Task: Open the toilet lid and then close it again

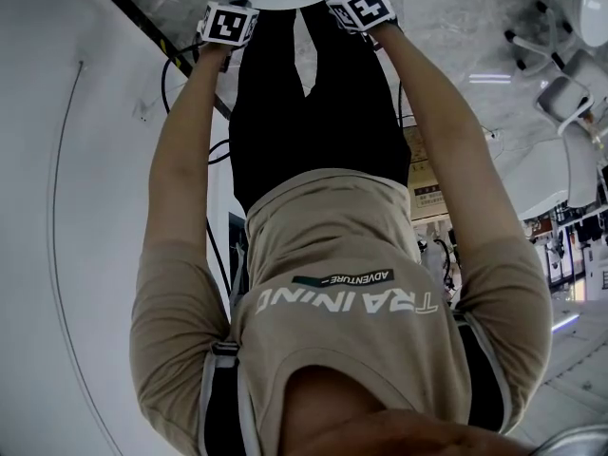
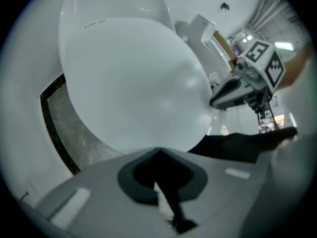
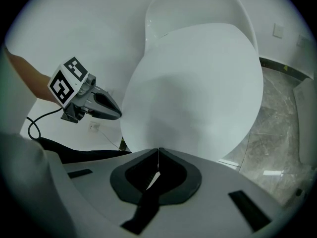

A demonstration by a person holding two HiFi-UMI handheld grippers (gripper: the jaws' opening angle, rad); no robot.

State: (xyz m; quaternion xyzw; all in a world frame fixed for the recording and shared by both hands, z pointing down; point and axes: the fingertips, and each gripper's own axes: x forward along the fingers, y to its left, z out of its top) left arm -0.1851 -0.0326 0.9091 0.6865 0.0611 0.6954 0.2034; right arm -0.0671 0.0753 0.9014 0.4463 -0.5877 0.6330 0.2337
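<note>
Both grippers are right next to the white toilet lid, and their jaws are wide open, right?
Not quite. The left gripper and the right gripper are both next to the white toilet lid, but their jaws are closed together, not wide open. The left gripper view and the right gripper view each show the two jaws meeting at their tips.

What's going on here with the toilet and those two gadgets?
A person leans over a white toilet with a gripper in each hand. The toilet lid lies down. The left gripper and right gripper sit at the lid's near edge, side by side, each with jaws together and nothing between them. Whether they touch it, I can't tell.
</note>
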